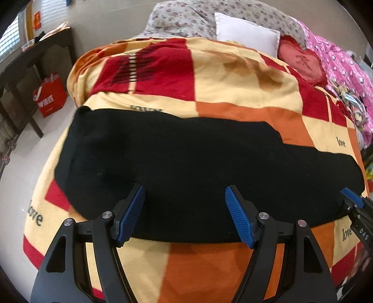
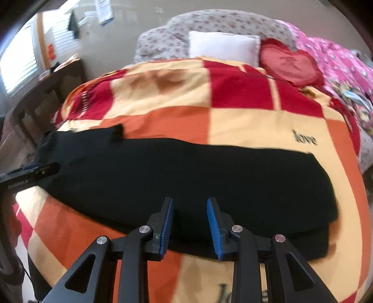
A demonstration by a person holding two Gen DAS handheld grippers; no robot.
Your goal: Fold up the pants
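Observation:
Black pants [image 1: 186, 167] lie flat and lengthwise across a checked red, orange and yellow blanket [image 1: 209, 79] on a bed; they also show in the right wrist view [image 2: 186, 179]. My left gripper [image 1: 185, 193] is wide open, its blue-padded fingers just above the pants' near edge, holding nothing. My right gripper [image 2: 190, 202] is open with a narrower gap, above the near edge further right, empty. Its tip [image 1: 354, 198] shows at the right edge of the left wrist view. The left gripper's body [image 2: 28, 174] shows at the left of the right wrist view.
A white pillow [image 1: 247, 32], a floral pillow [image 1: 186, 18], a red heart cushion [image 1: 300, 60] and a pink quilt [image 1: 345, 70] lie at the head of the bed. A dark desk [image 1: 28, 60] and a red bag [image 1: 50, 95] stand left of the bed on the floor.

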